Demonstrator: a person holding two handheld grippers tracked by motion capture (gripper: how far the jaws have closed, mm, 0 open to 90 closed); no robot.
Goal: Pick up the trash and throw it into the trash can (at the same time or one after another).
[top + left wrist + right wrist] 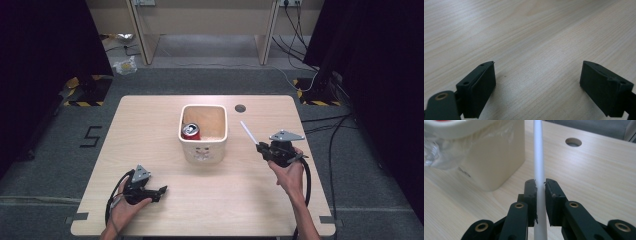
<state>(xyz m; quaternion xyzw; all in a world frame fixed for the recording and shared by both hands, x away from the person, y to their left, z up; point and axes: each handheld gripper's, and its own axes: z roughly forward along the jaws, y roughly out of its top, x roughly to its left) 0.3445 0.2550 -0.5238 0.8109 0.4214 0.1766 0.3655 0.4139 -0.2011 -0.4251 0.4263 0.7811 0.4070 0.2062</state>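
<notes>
Two black jaws of the right gripper (540, 186) are clamped on a white straw (539, 157), which runs up between them and on past their tips, close beside the cream bin (499, 157) in the right gripper view. From the high view, that right gripper (259, 146) sits to the right of the cream bin (203, 150), with the white straw (247, 131) slanting up and away from its tips toward the far left, its free end near the bin's right wall but apart from it. A red drinks can (191, 131) lies inside the bin against its left wall. A round hole (240, 108) in the wooden table (150, 125) lies beyond the straw's end. The left gripper (161, 190) rests low at the near left of the table, well apart from the bin and the straw. In the left gripper view, the left gripper (537, 82) has its jaws spread wide over bare wood, holding nothing.
</notes>
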